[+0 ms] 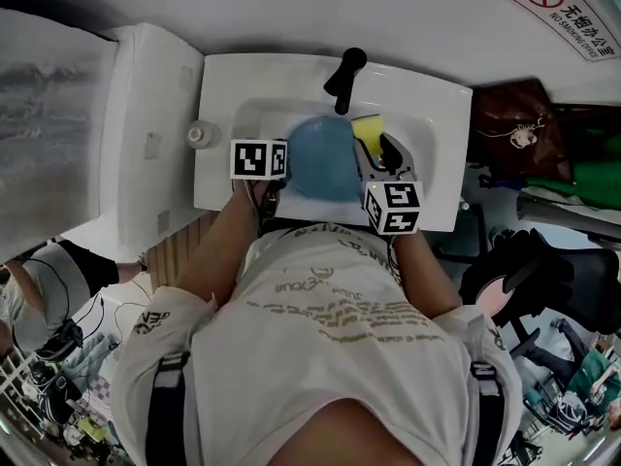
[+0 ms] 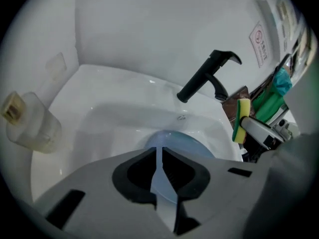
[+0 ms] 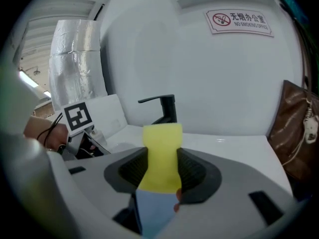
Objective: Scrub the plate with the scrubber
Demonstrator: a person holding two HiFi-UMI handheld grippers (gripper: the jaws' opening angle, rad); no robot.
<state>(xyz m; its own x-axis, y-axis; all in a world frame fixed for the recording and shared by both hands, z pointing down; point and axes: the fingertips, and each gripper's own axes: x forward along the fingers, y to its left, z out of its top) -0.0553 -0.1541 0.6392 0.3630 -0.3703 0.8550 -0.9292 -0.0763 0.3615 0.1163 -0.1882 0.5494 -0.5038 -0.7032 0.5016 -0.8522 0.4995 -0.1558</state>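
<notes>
A round blue plate (image 1: 320, 158) is held over the white sink (image 1: 437, 144), below the black faucet (image 1: 344, 76). My left gripper (image 1: 279, 168) is shut on the plate's left rim. In the left gripper view the rim (image 2: 160, 180) runs as a thin pale strip between the closed jaws of that gripper (image 2: 160, 156), with the plate (image 2: 187, 143) beyond. My right gripper (image 1: 374, 146) is shut on a yellow scrubber (image 1: 367, 127) at the plate's upper right edge. In the right gripper view the scrubber (image 3: 162, 153) stands upright between the jaws, with the plate (image 3: 152, 210) just below it.
A clear cup (image 2: 30, 123) stands on the sink's left rim (image 1: 199, 134). A white cabinet (image 1: 146, 134) adjoins the sink on the left. A brown bag (image 1: 514, 124) and green items sit to the right. A no-smoking sign (image 3: 239, 21) hangs on the wall.
</notes>
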